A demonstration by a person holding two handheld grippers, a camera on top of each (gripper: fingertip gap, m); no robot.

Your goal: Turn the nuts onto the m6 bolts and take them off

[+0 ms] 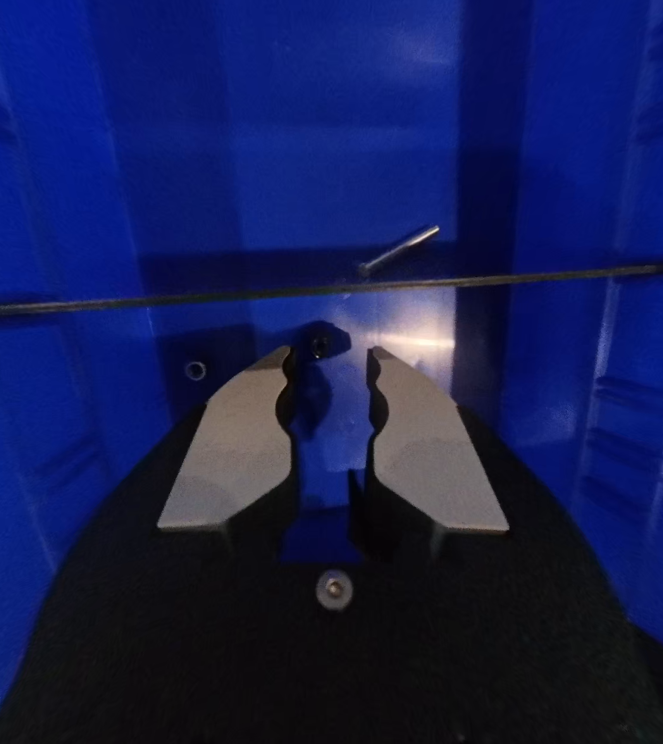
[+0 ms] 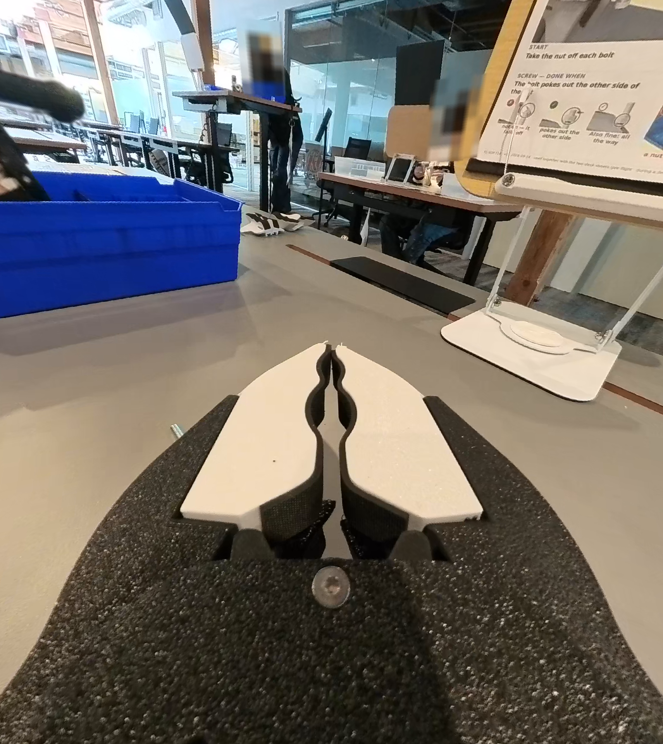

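The left gripper [image 1: 329, 354] is released inside the blue bin [image 1: 362, 141], jaws apart around empty space, a black nut [image 1: 319, 345] just beyond its tips. A silver nut [image 1: 195, 369] and bolt [image 1: 400, 249] lie nearby. The right gripper [image 2: 333, 347] is clenched, empty, above the grey table [image 2: 80, 402].
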